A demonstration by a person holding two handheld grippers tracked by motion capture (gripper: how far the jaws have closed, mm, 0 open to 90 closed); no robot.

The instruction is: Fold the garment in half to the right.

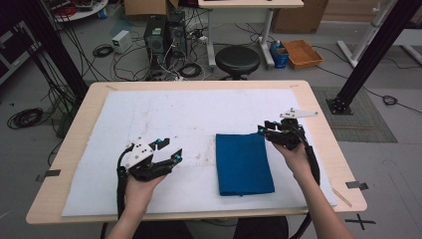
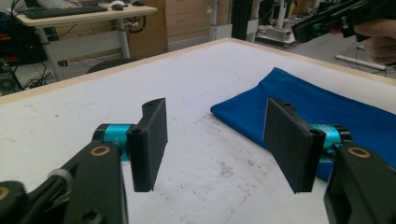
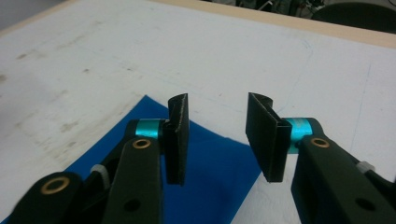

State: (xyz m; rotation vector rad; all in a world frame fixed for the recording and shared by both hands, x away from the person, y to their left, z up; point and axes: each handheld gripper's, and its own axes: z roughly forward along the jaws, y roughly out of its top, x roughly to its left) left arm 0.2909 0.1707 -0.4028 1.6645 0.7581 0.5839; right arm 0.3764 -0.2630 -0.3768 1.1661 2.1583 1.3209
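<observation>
A folded blue cloth lies flat on the white mat, right of centre. My left gripper hovers over the mat to the cloth's left, jaws open and empty, pointing toward the cloth. In the left gripper view its jaws frame bare mat, with the blue cloth just beyond the right jaw. My right gripper is raised over the cloth's far right corner, open and holding nothing. In the right gripper view, its jaws stand apart above that corner of the cloth. The right gripper also appears far off in the left gripper view.
The white mat covers most of the wooden table and carries faint stains. Beyond the far edge stand a black stool, computer towers and loose cables. A black frame post rises at the right.
</observation>
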